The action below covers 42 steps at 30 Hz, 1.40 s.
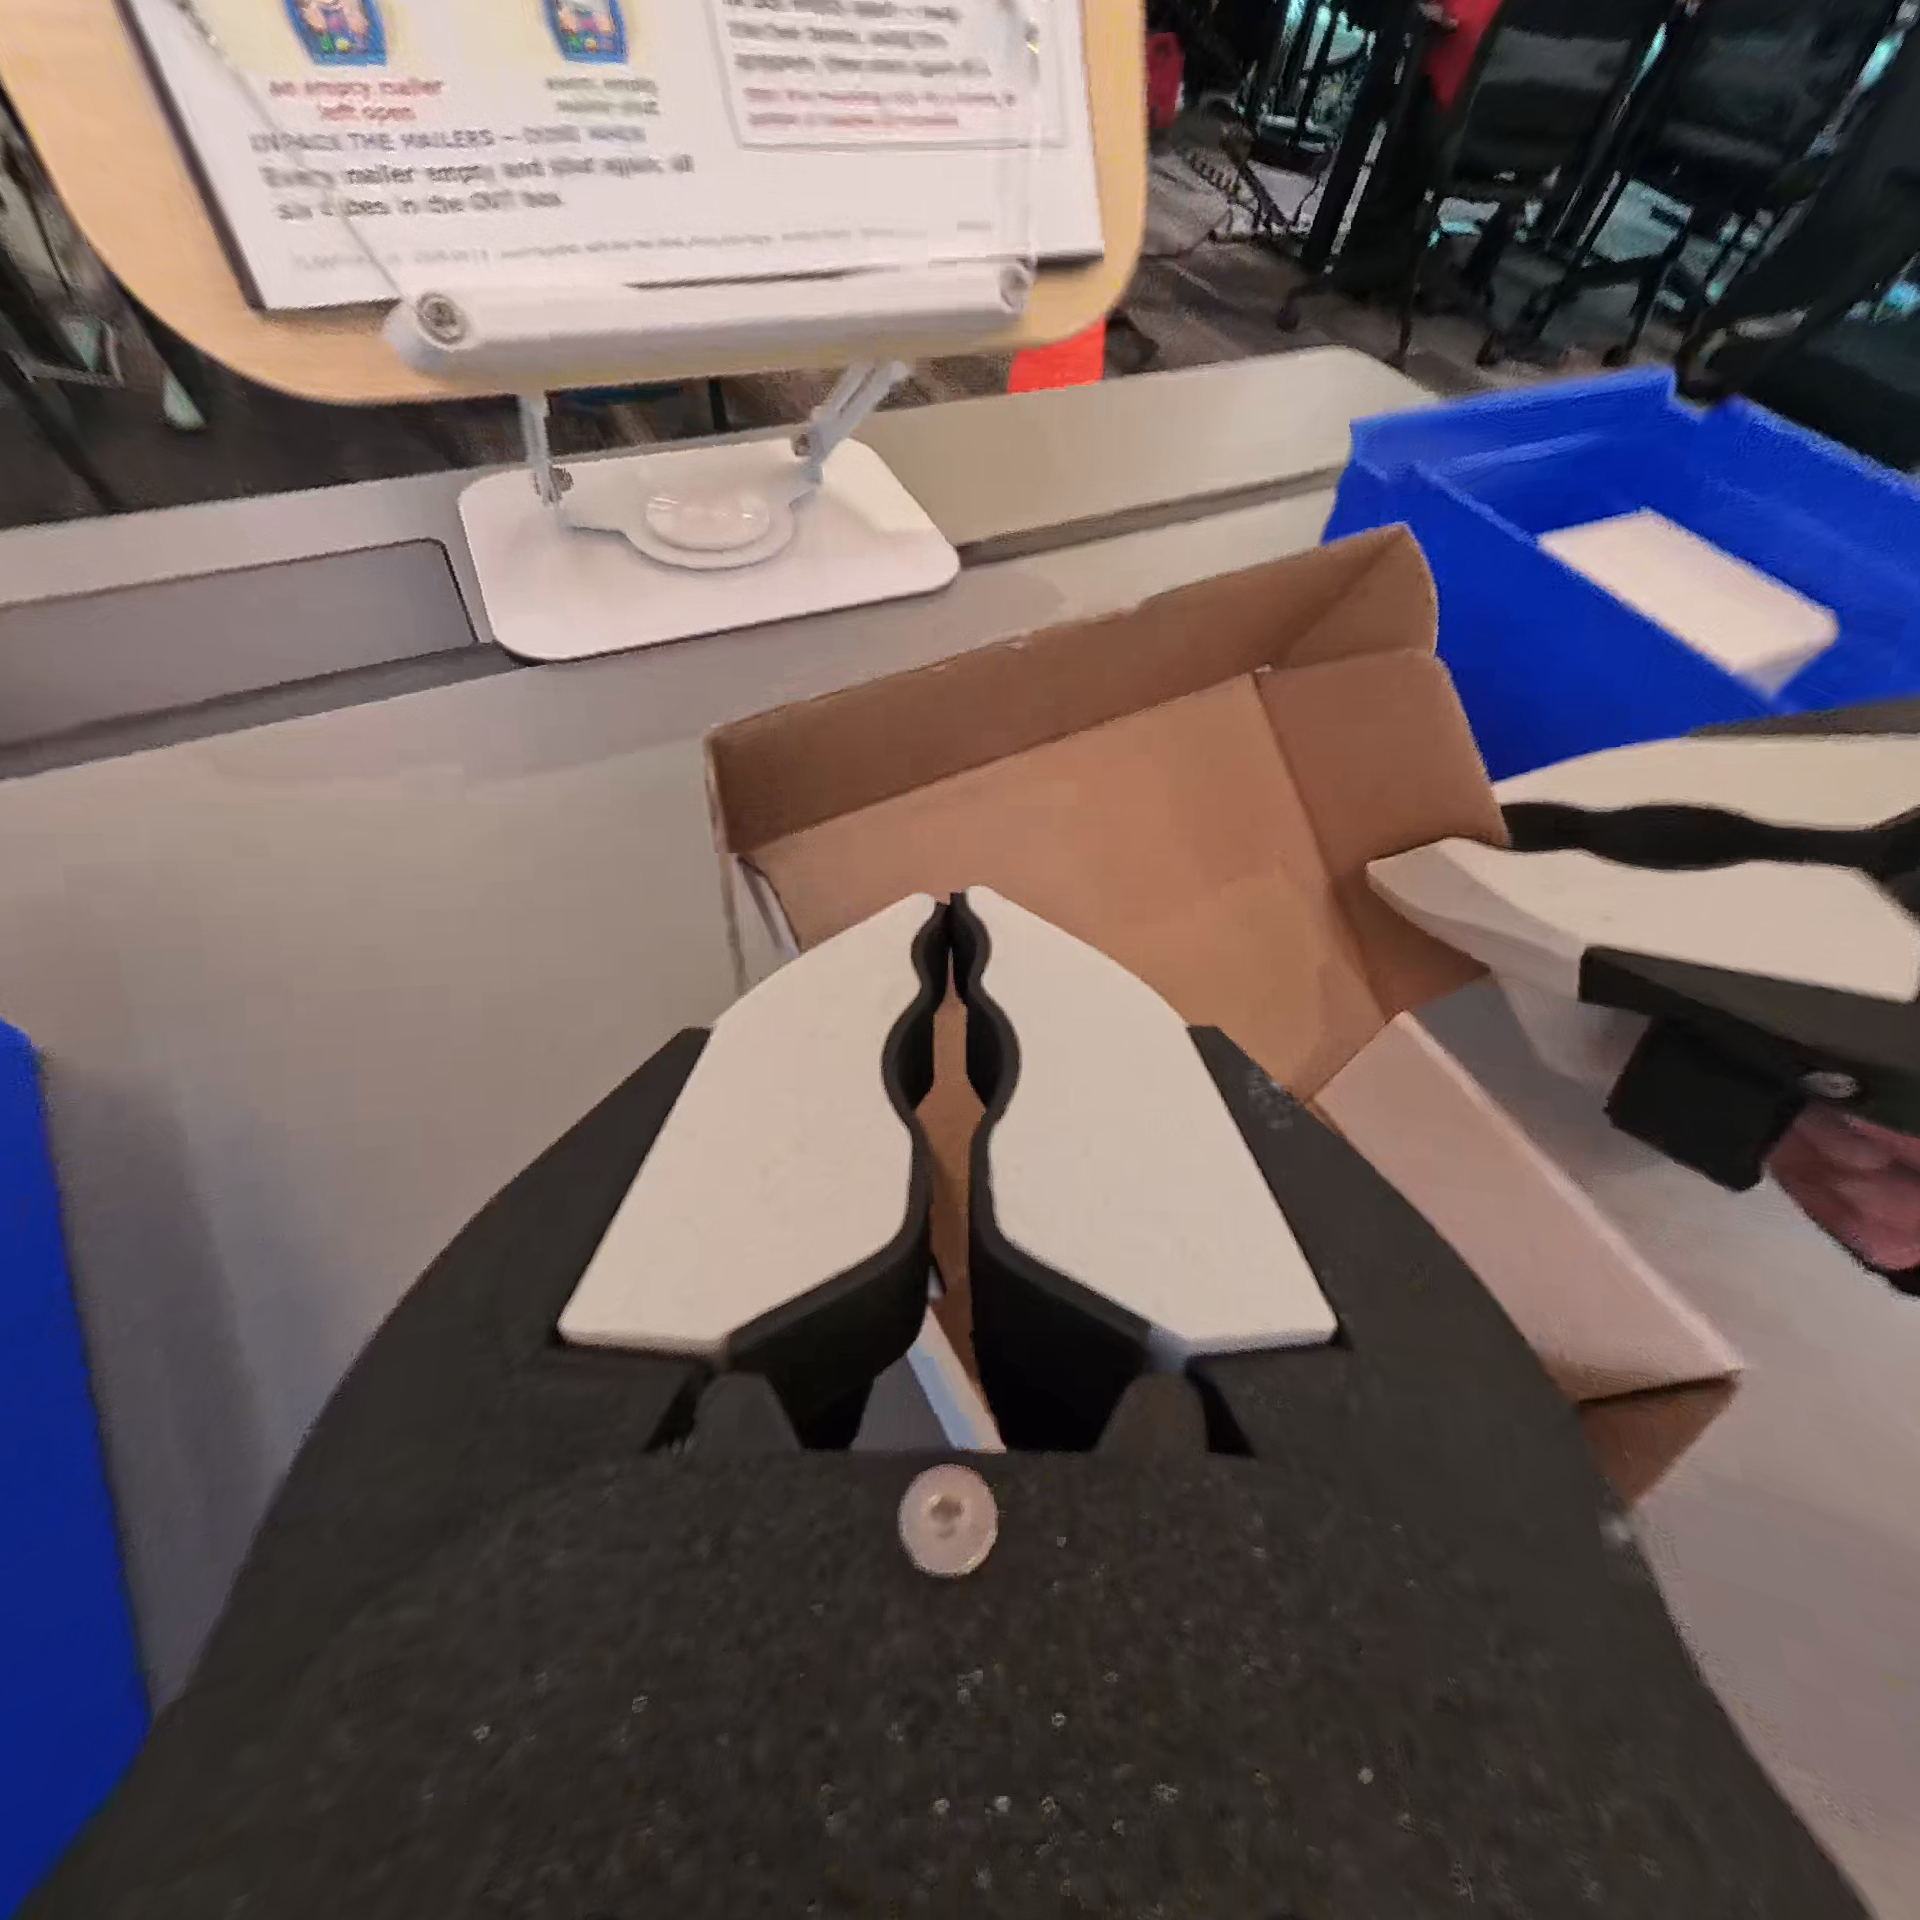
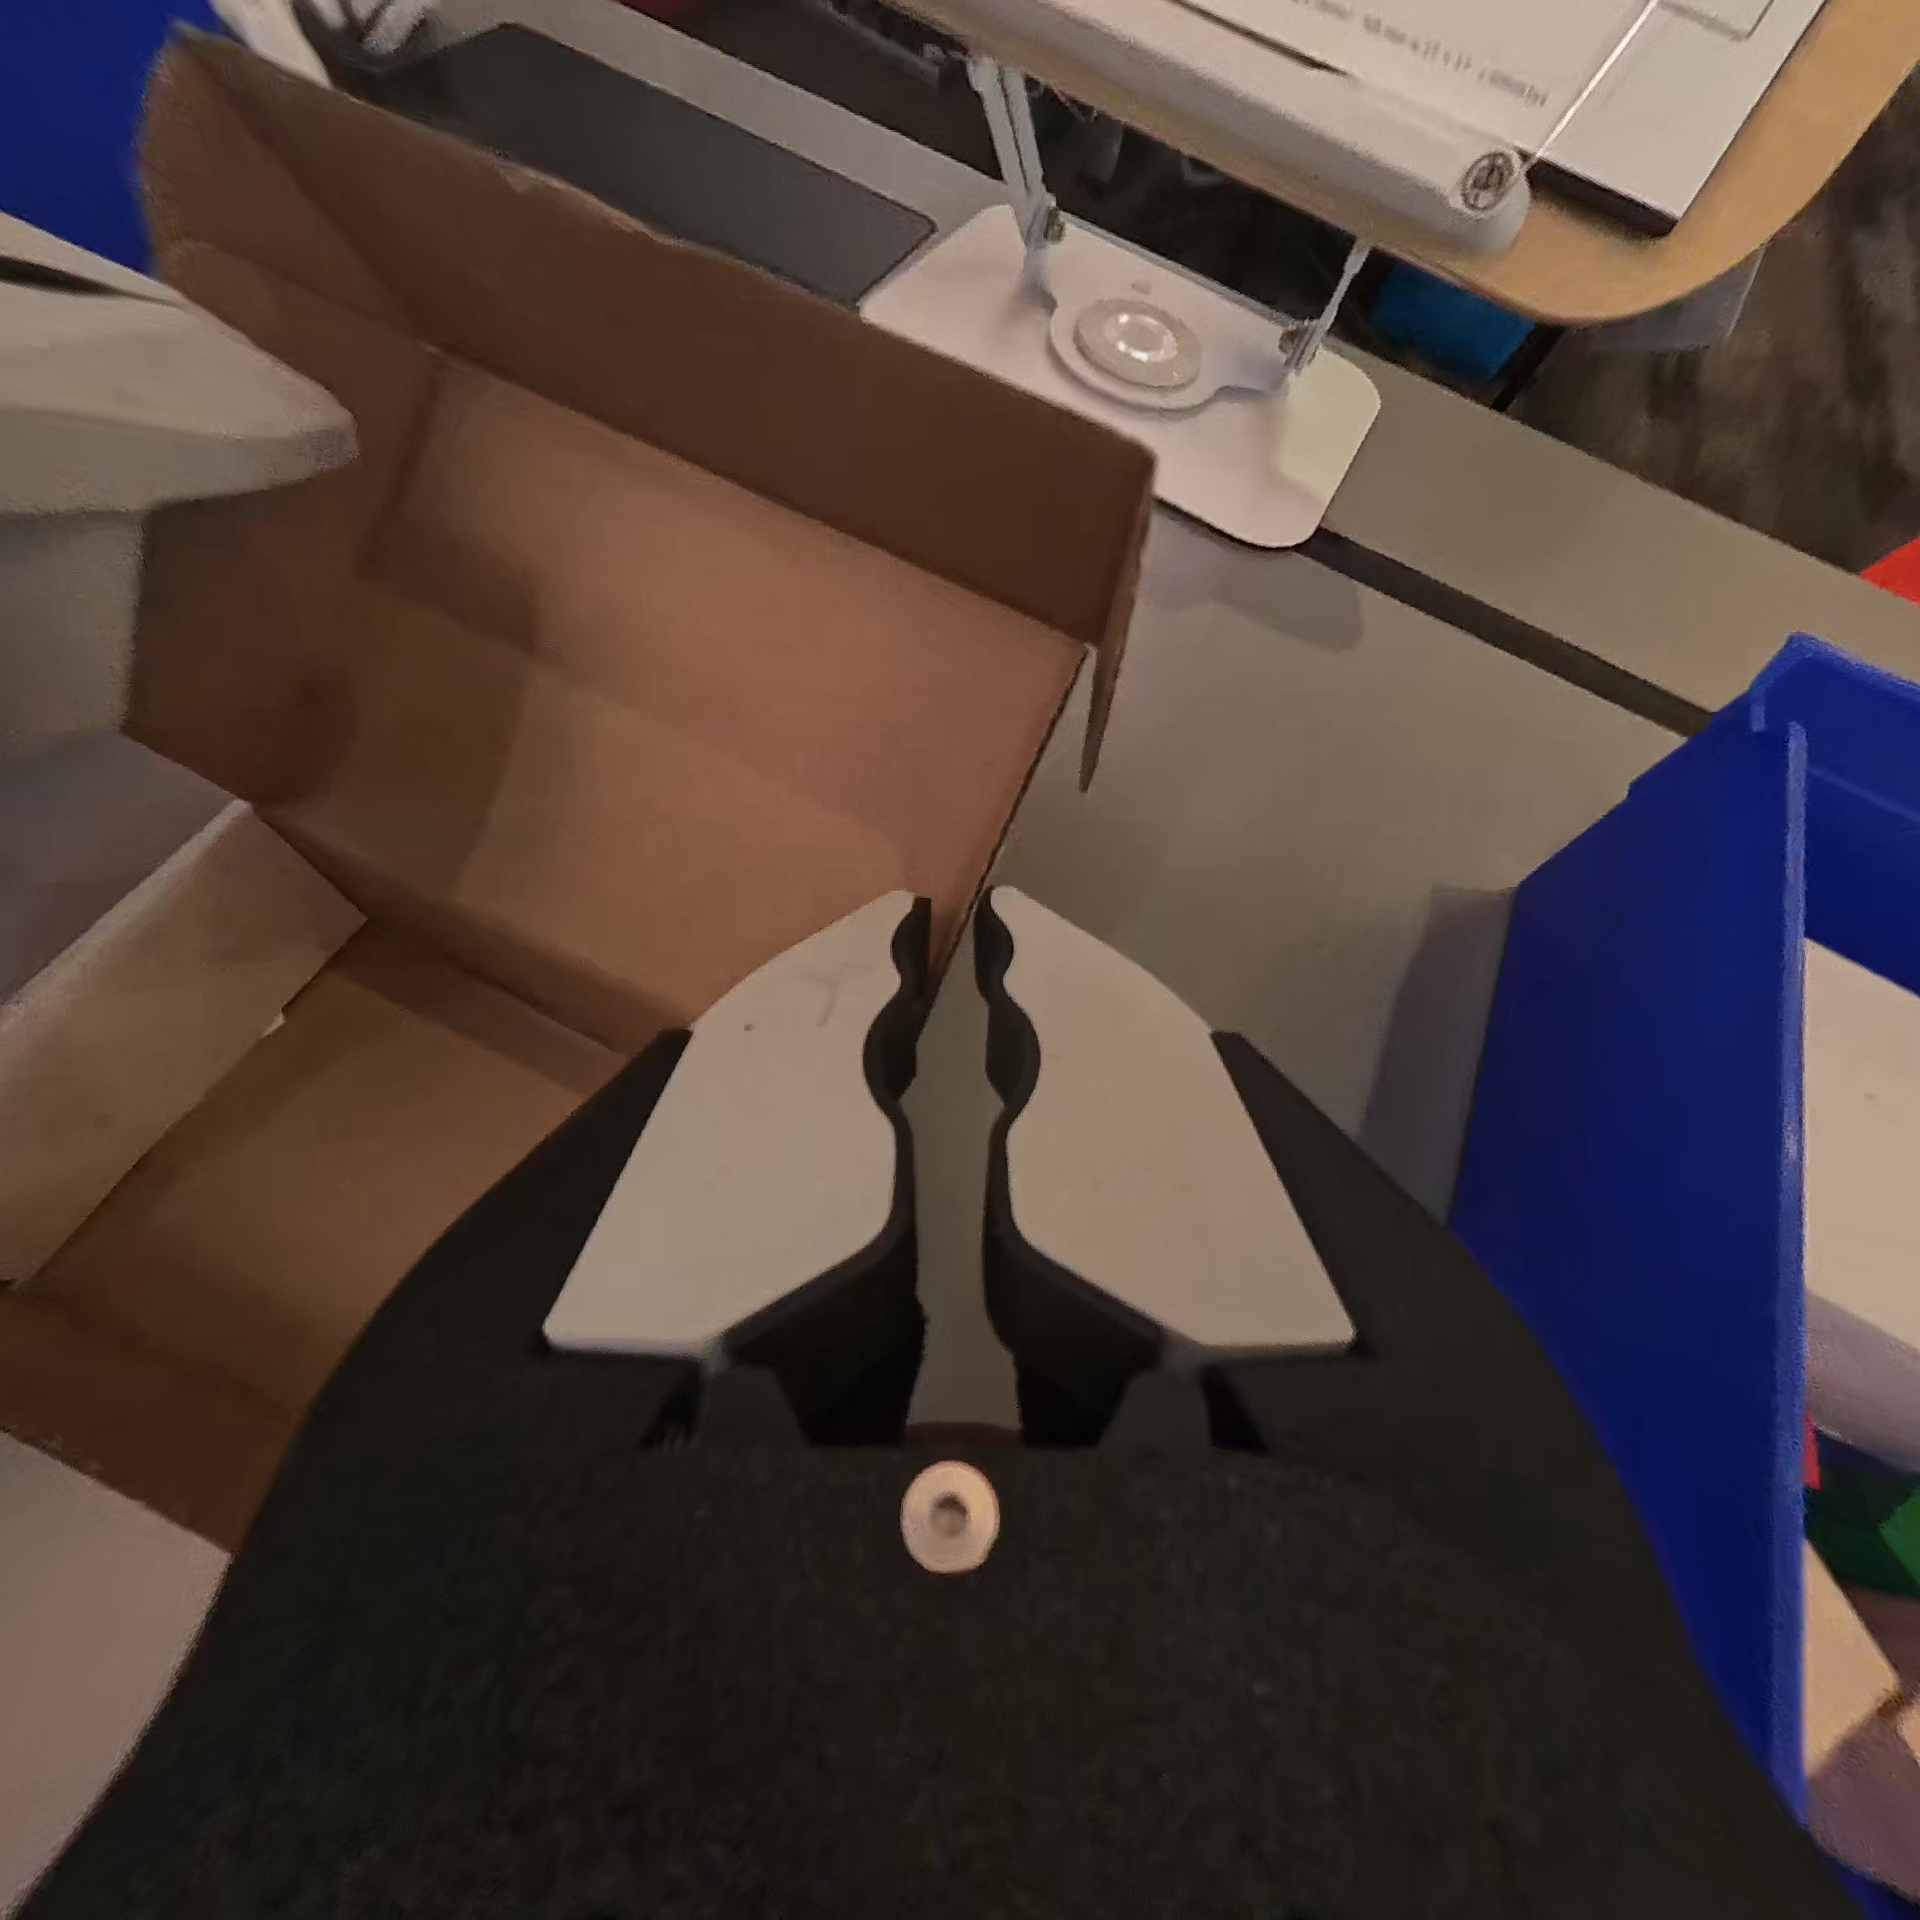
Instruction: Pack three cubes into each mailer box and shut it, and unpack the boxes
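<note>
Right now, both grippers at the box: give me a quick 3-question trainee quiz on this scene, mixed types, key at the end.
1. True or false: the mailer box is shut.
2. What colour is the bin to the right of the box? A red, B blue, C green.
3. Fill in: the fingers of the left gripper are spread or together? ____

Key: 1 false; 2 B; 3 together.

The grey bench (image 1: 364, 935) carries an open cardboard mailer box (image 1: 1122, 831) at its middle. A white stand base (image 1: 707, 551) sits at twelve o'clock, and a blue bin (image 1: 1579, 582) (a white item inside) at two o'clock.
</note>
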### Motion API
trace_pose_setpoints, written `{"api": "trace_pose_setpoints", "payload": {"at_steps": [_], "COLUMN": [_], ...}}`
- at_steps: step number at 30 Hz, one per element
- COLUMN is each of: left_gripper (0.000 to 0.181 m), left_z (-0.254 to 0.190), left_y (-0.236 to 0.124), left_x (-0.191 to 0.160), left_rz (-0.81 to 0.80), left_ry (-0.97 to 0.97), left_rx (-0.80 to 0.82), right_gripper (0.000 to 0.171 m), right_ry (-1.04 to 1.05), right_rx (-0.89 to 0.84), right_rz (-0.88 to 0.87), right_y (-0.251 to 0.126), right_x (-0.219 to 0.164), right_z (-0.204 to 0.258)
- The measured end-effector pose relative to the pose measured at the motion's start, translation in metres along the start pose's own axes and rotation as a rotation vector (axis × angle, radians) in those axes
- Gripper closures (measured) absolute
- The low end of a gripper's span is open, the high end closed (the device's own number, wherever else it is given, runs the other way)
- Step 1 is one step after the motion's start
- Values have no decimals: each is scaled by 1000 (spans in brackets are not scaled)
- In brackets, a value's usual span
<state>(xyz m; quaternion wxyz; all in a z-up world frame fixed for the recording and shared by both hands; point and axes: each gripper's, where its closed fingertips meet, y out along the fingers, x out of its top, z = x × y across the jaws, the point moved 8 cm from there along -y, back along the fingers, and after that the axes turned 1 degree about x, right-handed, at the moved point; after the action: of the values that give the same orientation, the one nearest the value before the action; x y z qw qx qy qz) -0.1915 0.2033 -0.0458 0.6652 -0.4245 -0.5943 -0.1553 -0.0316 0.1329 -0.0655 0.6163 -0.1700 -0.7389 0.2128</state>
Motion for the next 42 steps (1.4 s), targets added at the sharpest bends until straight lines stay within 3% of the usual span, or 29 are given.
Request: {"api": "trace_pose_setpoints", "payload": {"at_steps": [3,6,9,13,14,16,18,22,25,29,35,42], "left_gripper": [181,180,155,146,146,164,168,174,173,173,174,172], "left_z": [-12,-15,-15,-9,-9,-12,-11,-5,-12,-31,-49,-50], "left_y": [-27,-59,-79,-79,-75,-71,-66,-61,-59,-79,-101,-119], "left_x": [-16,-22,-27,-29,-31,-29,-22,-5,-25,-46,-73,-78], "left_rz": [-62,-99,-55,13,34,43,45,-151,-193,-277,-160,-75], "left_ry": [102,68,6,-34,-43,-61,-47,40,62,230,253,181], "left_rx": [42,104,130,135,114,59,107,223,233,254,199,118], "right_gripper": [163,162,163,163,164,164,165,164,163,164,164,161], "right_ry": [-102,-188,-183,-198,-196,-171,-119,-74,-42,-83,23,-71], "right_rx": [-80,-146,-166,-187,-198,-205,-190,-152,-110,-119,-31,37], "right_rz": [-49,-50,-57,-62,-64,-66,-93,-209,-119,-161,-77,-58], "right_y": [-21,-31,-38,-44,-45,-46,-48,-46,-36,-54,-76,-81], "right_x": [-13,-18,-22,-24,-25,-26,-22,-7,-23,-37,-67,-70], "right_z": [17,27,33,42,44,45,44,40,40,41,50,55]}}
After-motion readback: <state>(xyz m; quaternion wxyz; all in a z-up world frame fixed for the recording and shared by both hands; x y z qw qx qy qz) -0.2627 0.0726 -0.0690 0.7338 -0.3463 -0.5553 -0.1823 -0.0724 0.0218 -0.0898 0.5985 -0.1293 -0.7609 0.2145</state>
